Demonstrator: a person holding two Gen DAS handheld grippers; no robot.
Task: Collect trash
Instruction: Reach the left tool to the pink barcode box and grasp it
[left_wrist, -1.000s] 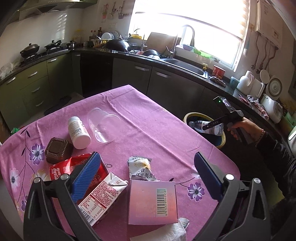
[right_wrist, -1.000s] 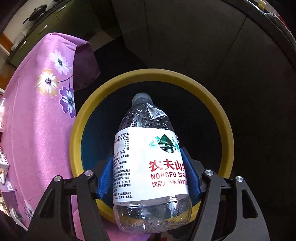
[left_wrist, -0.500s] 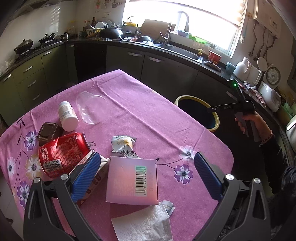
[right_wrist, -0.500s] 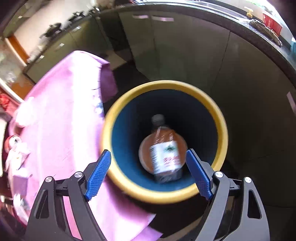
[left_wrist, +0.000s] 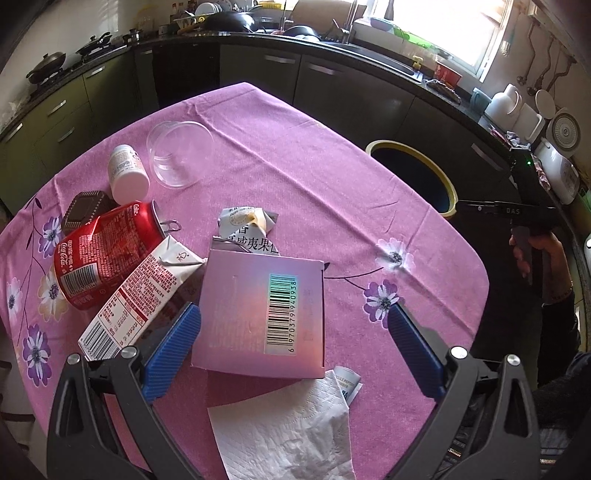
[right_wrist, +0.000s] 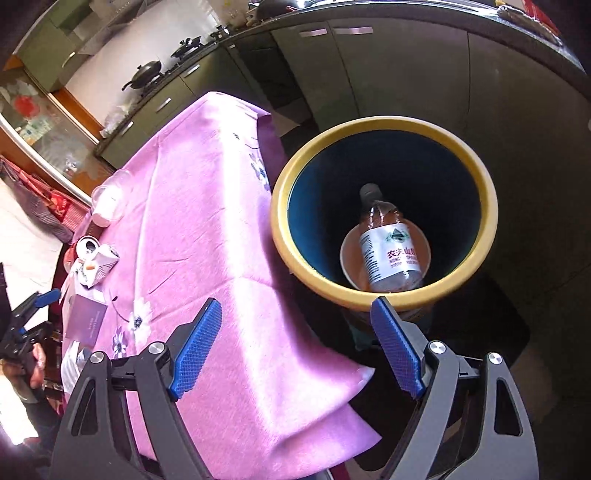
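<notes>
In the left wrist view my left gripper (left_wrist: 293, 326) is open and hangs over a pink box (left_wrist: 258, 314) with a barcode, one blue pad on either side of it, not touching. Around the box lie a crushed red cola can (left_wrist: 99, 254), a white carton (left_wrist: 136, 295), a torn snack wrapper (left_wrist: 245, 229) and a white tissue (left_wrist: 284, 432). My right gripper (right_wrist: 295, 330) is open and empty, near the table corner, beside a yellow-rimmed trash bin (right_wrist: 384, 297). A water bottle (right_wrist: 389, 251) lies inside the bin.
On the pink flowered tablecloth (left_wrist: 295, 155) also lie a clear plastic cup (left_wrist: 181, 155), a white pill bottle (left_wrist: 127, 173) and a brown lid (left_wrist: 86, 210). Dark kitchen cabinets (left_wrist: 332, 81) curve behind the table. The bin (left_wrist: 417, 177) stands off the table's right edge.
The right gripper let go of the water bottle, which dropped into the bin, then drew back toward the table. The left gripper sank closer over the pink box.
</notes>
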